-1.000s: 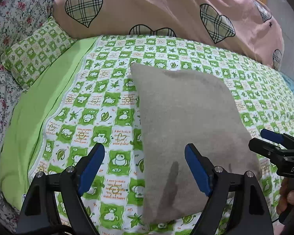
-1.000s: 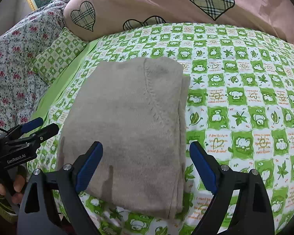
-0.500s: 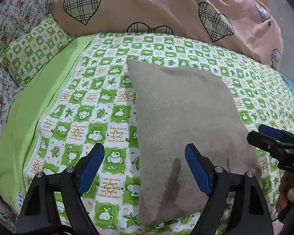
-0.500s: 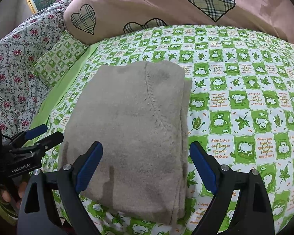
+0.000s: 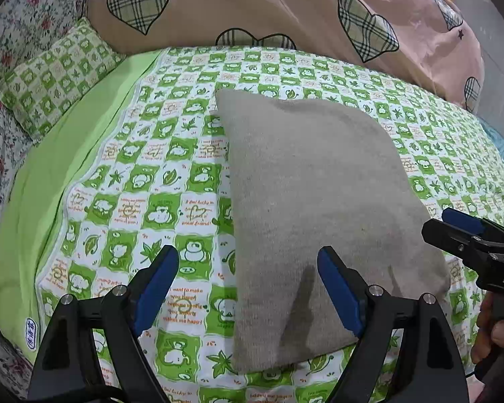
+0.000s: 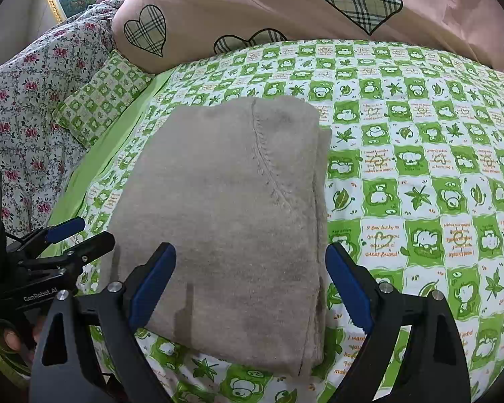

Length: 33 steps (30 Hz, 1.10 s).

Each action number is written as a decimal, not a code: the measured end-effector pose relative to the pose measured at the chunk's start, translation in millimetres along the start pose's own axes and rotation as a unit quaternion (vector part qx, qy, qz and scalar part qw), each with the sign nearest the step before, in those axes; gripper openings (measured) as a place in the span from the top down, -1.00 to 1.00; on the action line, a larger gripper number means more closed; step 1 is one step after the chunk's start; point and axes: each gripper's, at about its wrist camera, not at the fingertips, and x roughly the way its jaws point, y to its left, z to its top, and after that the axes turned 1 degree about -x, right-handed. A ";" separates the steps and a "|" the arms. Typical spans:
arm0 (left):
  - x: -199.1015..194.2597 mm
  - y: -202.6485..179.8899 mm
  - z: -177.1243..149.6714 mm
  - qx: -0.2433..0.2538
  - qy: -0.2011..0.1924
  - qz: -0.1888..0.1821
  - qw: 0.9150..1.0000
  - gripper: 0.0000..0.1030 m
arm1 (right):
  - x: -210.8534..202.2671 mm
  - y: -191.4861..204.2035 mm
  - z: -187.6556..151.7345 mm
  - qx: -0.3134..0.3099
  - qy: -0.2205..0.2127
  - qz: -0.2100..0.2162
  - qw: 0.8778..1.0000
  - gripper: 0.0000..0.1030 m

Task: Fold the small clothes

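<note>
A beige knitted garment [image 5: 316, 208] lies folded in a thick rectangle on the green checked bedsheet [image 5: 158, 181]; it also shows in the right wrist view [image 6: 225, 215], with stacked layers along its right edge. My left gripper [image 5: 248, 288] is open and empty, hovering over the garment's near left corner. My right gripper [image 6: 252, 285] is open and empty, above the garment's near edge. Each gripper appears in the other's view, the right one [image 5: 467, 231] beside the garment's right corner and the left one [image 6: 74, 238] beside its left edge.
A pink duvet with plaid hearts [image 5: 268, 10] is piled at the back. A small green checked pillow [image 5: 53, 77] and floral bedding [image 6: 27, 107] lie at the left. A plain green strip of sheet [image 5: 50, 174] runs along the left side.
Both grippers have drawn back slightly from the garment, staying open. The garment lies as it did.
</note>
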 end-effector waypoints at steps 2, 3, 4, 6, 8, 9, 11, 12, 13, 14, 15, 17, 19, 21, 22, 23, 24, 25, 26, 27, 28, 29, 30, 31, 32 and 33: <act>-0.3 1.6 -1.4 -0.002 0.001 0.002 1.000 -0.65 | 1.6 -2.2 -0.9 0.004 0.003 -0.002 1.000 -0.76; -0.4 2.3 -1.9 -0.003 0.001 0.003 1.000 -0.65 | 2.1 -3.0 -1.5 0.006 0.004 -0.002 1.000 -0.76; -0.4 2.8 -2.3 -0.003 0.001 0.005 1.000 -0.65 | 2.2 -3.3 -1.8 0.007 0.004 -0.002 1.000 -0.76; 0.0 3.9 -2.2 -0.005 0.002 0.007 1.000 -0.65 | 2.5 -3.6 -1.2 0.007 0.004 -0.002 1.000 -0.76; 0.3 3.8 -2.2 -0.005 0.002 0.008 1.000 -0.66 | 2.5 -2.8 -1.7 0.005 0.002 -0.002 1.000 -0.76; 0.3 3.7 -2.2 -0.004 0.002 0.009 1.000 -0.66 | 2.2 -1.7 -1.9 0.004 0.002 -0.002 1.000 -0.76; 0.4 2.1 -2.1 -0.003 0.002 0.007 1.000 -0.66 | 3.1 -0.2 -2.2 0.002 0.003 0.001 1.000 -0.76; 0.3 1.1 -1.8 -0.002 0.001 0.007 1.000 -0.66 | 3.5 0.7 -1.2 0.001 0.003 0.001 1.000 -0.76; 0.2 -0.1 -1.5 0.000 0.001 0.008 1.000 -0.66 | 4.1 1.0 -1.6 -0.001 0.004 0.001 1.000 -0.76; 0.4 -0.7 -1.2 0.002 0.001 0.007 1.000 -0.66 | 4.4 2.1 -0.9 -0.001 0.004 0.001 1.000 -0.76; 0.6 -2.1 -0.8 0.005 0.001 0.006 1.000 -0.66 | 4.8 3.1 0.2 -0.001 0.004 0.001 1.000 -0.76; 0.8 -3.1 0.5 0.008 0.000 0.008 1.000 -0.66 | 5.5 3.9 1.0 -0.002 0.004 0.002 1.000 -0.76; 0.3 -4.5 1.4 0.011 -0.002 0.006 1.000 -0.67 | 5.5 4.5 1.4 -0.002 0.003 0.002 1.000 -0.76; 0.3 -4.3 2.8 0.011 -0.004 0.005 1.000 -0.67 | 5.9 5.3 2.5 -0.004 0.002 0.001 1.000 -0.76; 0.2 -4.1 3.3 0.011 -0.005 0.005 1.000 -0.67 | 6.2 5.3 3.6 -0.004 0.002 0.002 1.000 -0.76; 0.4 -4.0 4.0 0.012 -0.005 0.005 1.000 -0.67 | 6.0 6.3 3.7 -0.004 0.001 0.001 1.000 -0.76; 0.9 -3.3 5.0 0.012 -0.005 0.004 1.000 -0.67 | 6.3 6.6 4.4 -0.004 0.001 0.001 1.000 -0.76; 1.0 -3.4 5.6 0.012 -0.005 0.004 1.000 -0.67 | 6.2 6.6 4.3 -0.004 0.001 0.001 1.000 -0.77; 0.8 -3.3 5.8 0.013 -0.006 0.004 1.000 -0.67 | 6.5 7.0 5.0 -0.005 0.000 0.002 1.000 -0.76; 0.8 -3.8 5.9 0.013 -0.006 0.003 1.000 -0.67 | 6.9 7.2 5.8 -0.005 0.000 0.002 1.000 -0.76; 0.9 -3.8 6.2 0.015 -0.006 0.003 1.000 -0.67 | 7.1 7.5 6.3 -0.005 0.000 0.003 1.000 -0.76; 0.9 -4.0 6.3 0.016 -0.007 0.003 1.000 -0.67 | 7.3 6.8 7.1 -0.005 0.000 0.003 1.000 -0.76; 1.0 -4.1 6.6 0.016 -0.007 0.003 1.000 -0.67 | 7.5 7.0 7.5 -0.006 0.000 0.004 1.000 -0.77; 1.1 -3.9 6.9 0.017 -0.007 0.003 1.000 -0.67 | 7.7 6.0 8.7 -0.007 0.000 0.004 1.000 -0.77; 1.0 -4.3 6.6 0.017 -0.007 0.002 1.000 -0.67 | 7.7 6.3 9.1 -0.007 -0.001 0.005 1.000 -0.77; 1.0 -4.3 7.1 0.017 -0.007 0.001 1.000 -0.67 | 7.8 6.4 9.4 -0.007 -0.001 0.005 1.000 -0.77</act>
